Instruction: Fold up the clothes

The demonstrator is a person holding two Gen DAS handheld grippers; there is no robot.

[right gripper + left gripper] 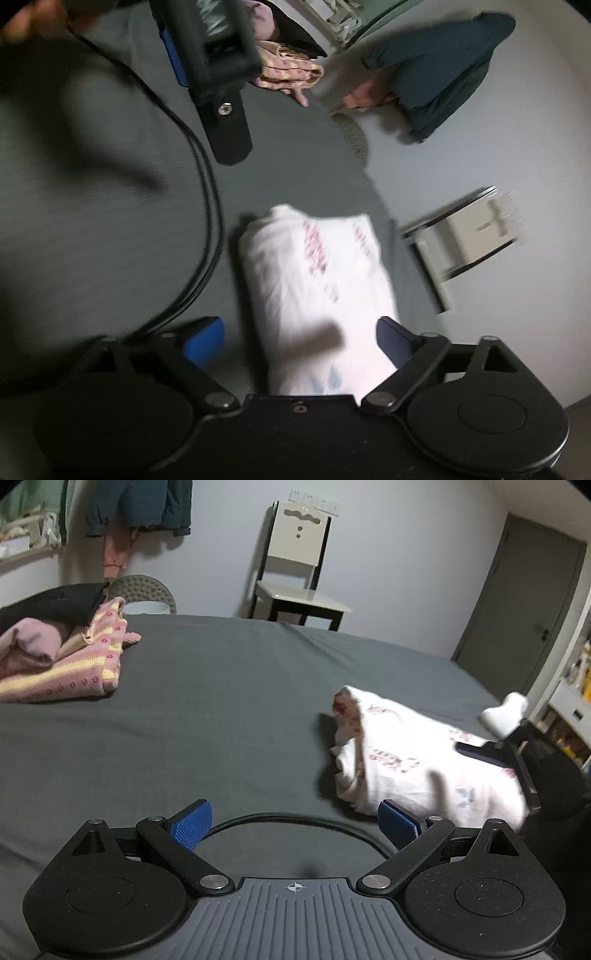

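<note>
A white garment [428,760] with pink and pale blue floral print lies bunched in a loose roll on the grey bed sheet [229,701]; a pink-and-yellow striped garment [88,657] lies crumpled in a pile of clothes at the far corner

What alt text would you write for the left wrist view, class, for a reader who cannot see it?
An open left gripper hovers over a grey bed, with a folded white floral garment lying to its right. A pile of pink clothes sits far left, and a chair stands by the wall.
</note>
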